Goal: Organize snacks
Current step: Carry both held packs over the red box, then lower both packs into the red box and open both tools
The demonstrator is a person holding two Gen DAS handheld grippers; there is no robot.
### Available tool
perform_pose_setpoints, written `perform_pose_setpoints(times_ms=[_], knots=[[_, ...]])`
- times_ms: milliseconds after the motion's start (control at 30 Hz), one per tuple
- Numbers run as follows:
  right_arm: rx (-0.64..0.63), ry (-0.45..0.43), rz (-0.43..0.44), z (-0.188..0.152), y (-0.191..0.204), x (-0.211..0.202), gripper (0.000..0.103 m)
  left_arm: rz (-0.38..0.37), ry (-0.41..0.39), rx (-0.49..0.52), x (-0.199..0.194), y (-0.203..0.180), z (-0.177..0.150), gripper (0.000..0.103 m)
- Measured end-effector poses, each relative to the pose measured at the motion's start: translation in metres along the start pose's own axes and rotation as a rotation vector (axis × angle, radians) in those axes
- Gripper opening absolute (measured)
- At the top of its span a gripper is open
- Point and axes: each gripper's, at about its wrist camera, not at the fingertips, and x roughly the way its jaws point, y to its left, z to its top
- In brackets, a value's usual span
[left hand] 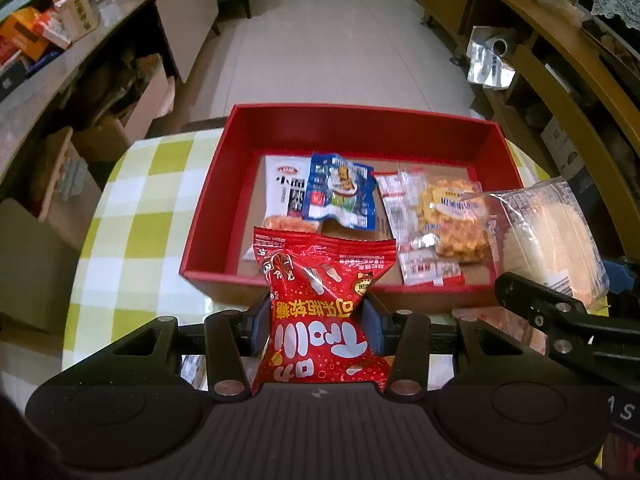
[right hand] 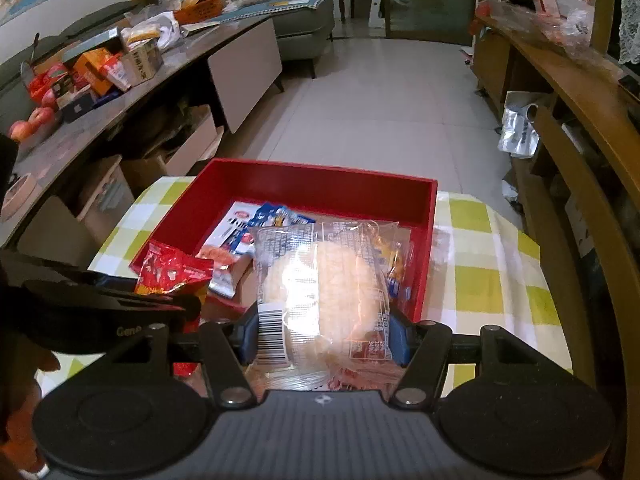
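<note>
Your left gripper (left hand: 318, 330) clamps a red packet (left hand: 320, 312); your right gripper (right hand: 322, 338) clamps a clear packet (right hand: 324, 280). Red box (left hand: 208, 216) sits on checked tablecloth (left hand: 132, 208); tiled floor (left hand: 328, 40) beyond.

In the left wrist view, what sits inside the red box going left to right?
White packet → blue packet → red-and-white sachet strip → clear bag of yellow snacks. All lie in the red box; the blue packet overlaps the white one's right edge.
</note>
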Motion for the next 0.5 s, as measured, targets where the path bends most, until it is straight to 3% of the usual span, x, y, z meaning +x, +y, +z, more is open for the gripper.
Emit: perform_pose_setpoints(times_ms=[500], knots=[[0.036, 0.011, -0.028, 0.029, -0.019, 0.043, 0.066, 0.016, -0.008, -0.037, 0.029, -0.004, 0.04, 0.054]])
